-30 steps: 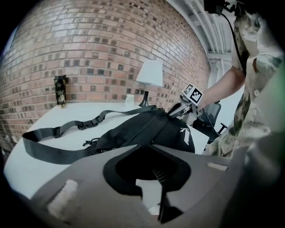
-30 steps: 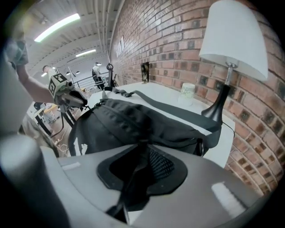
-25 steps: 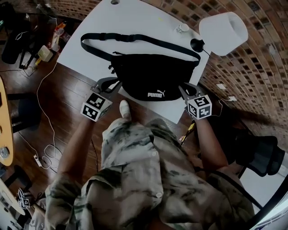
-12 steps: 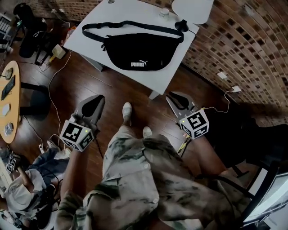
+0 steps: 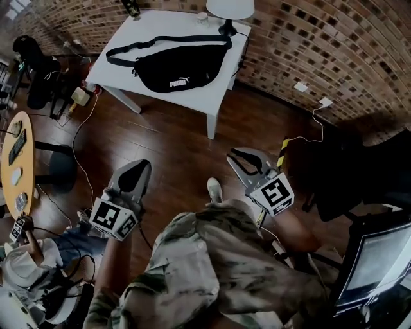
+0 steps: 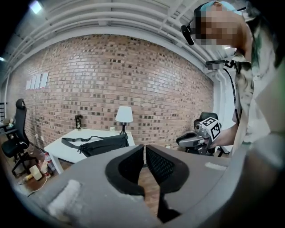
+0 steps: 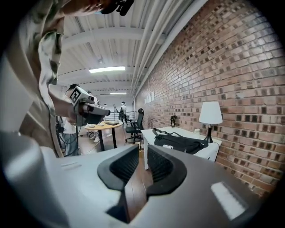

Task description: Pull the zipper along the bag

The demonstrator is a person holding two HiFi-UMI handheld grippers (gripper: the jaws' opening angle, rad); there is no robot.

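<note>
The black waist bag (image 5: 176, 67) lies on the white table (image 5: 215, 96) at the top of the head view, its strap looped behind it. It also shows far off in the left gripper view as the bag (image 6: 102, 144) and in the right gripper view as the bag (image 7: 178, 143). Both grippers hang over the wooden floor, well away from the table. My left gripper (image 5: 136, 168) is shut on nothing, its pads almost meeting (image 6: 144, 149). My right gripper (image 5: 236, 155) is also shut and empty, only a thin slit between its pads (image 7: 142, 153).
A white lamp (image 5: 229, 8) stands at the table's back edge by the brick wall. A round wooden table (image 5: 13, 160) and a black chair (image 5: 38, 64) are at left, and cables trail on the floor. A seated person (image 5: 26, 270) is at lower left, a monitor (image 5: 379, 257) at lower right.
I have backed well away from the table. Both grippers left the bag's ends and now hover over the floor; the bag stays on the table, now small and far.
</note>
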